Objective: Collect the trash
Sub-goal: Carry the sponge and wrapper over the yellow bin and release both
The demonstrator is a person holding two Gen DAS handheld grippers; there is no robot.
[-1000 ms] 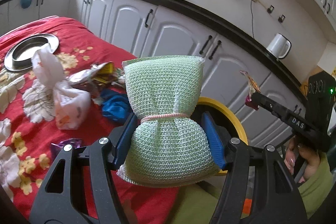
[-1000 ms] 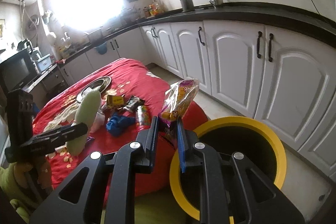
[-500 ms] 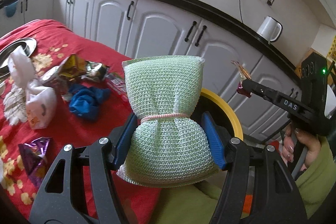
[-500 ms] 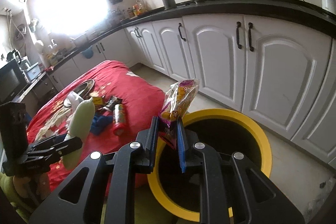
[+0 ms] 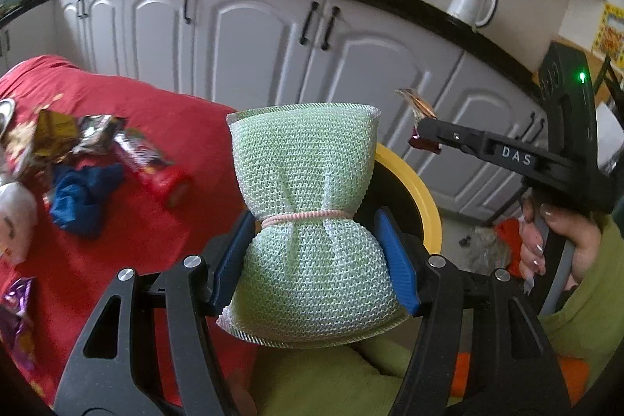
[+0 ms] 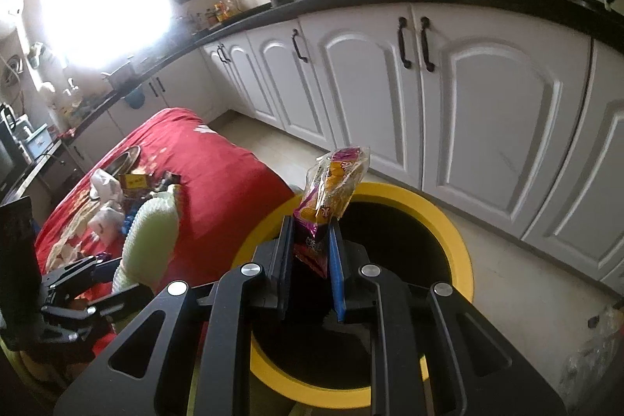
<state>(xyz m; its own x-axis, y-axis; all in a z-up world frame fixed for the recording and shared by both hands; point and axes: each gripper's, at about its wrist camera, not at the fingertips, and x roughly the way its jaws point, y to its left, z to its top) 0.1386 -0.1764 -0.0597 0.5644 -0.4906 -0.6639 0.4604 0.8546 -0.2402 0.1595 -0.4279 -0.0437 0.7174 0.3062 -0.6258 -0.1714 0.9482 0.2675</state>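
My left gripper [image 5: 318,252] is shut on a pale green mesh scrubber [image 5: 308,221] tied with a pink band, held just left of the yellow-rimmed bin [image 5: 419,190]. My right gripper [image 6: 310,260] is shut on a purple and orange snack wrapper [image 6: 335,186], which stands upright over the bin's dark opening [image 6: 390,244]. The bin's yellow rim [image 6: 448,221] sits on the floor beside the red-covered table [image 6: 218,174]. In the right wrist view the left gripper [image 6: 128,283] and its green scrubber [image 6: 150,240] appear at lower left. The right gripper [image 5: 423,133] shows at right in the left wrist view.
Loose trash lies on the red cloth [image 5: 156,115]: a blue crumpled piece [image 5: 84,193], a red tube-shaped pack [image 5: 156,170], foil wrappers [image 5: 74,135] and a purple wrapper [image 5: 15,303]. White cabinets [image 6: 468,112] line the wall behind the bin. A person's hand [image 5: 553,240] grips the right tool.
Both grippers have swung toward the bin, which now sits larger and nearer. The wrapper now hangs over the bin's opening. The table's trash has slid leftward in the left wrist view. Both grips are unchanged.
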